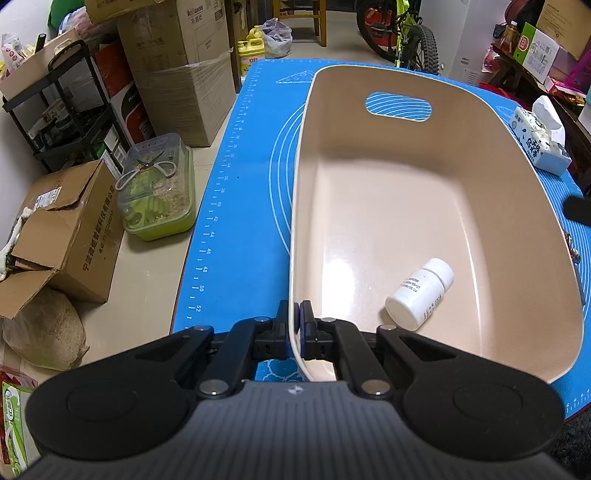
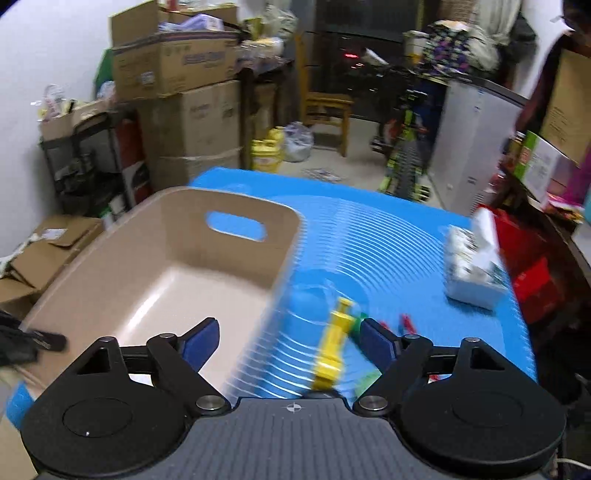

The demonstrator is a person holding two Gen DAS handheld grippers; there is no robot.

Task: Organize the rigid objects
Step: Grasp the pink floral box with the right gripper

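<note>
A beige plastic bin (image 1: 406, 206) with a handle slot sits on the blue mat (image 1: 240, 221). A white pill bottle (image 1: 419, 293) lies on its side in the bin's near end. My left gripper (image 1: 297, 314) is shut on the bin's near left rim. In the blurred right wrist view, my right gripper (image 2: 291, 341) is open and empty above the mat, just right of the bin (image 2: 155, 266). A yellow plastic toy (image 2: 334, 349) lies on the mat between its fingers, with green and red pieces (image 2: 404, 319) beside it.
A tissue pack (image 1: 541, 138) lies on the mat's right side; it also shows in the right wrist view (image 2: 472, 269). Cardboard boxes (image 1: 66, 236), a green-based clear container (image 1: 159, 192) and a black rack (image 1: 62, 107) stand on the floor left of the table. A bicycle (image 1: 402, 29) stands beyond.
</note>
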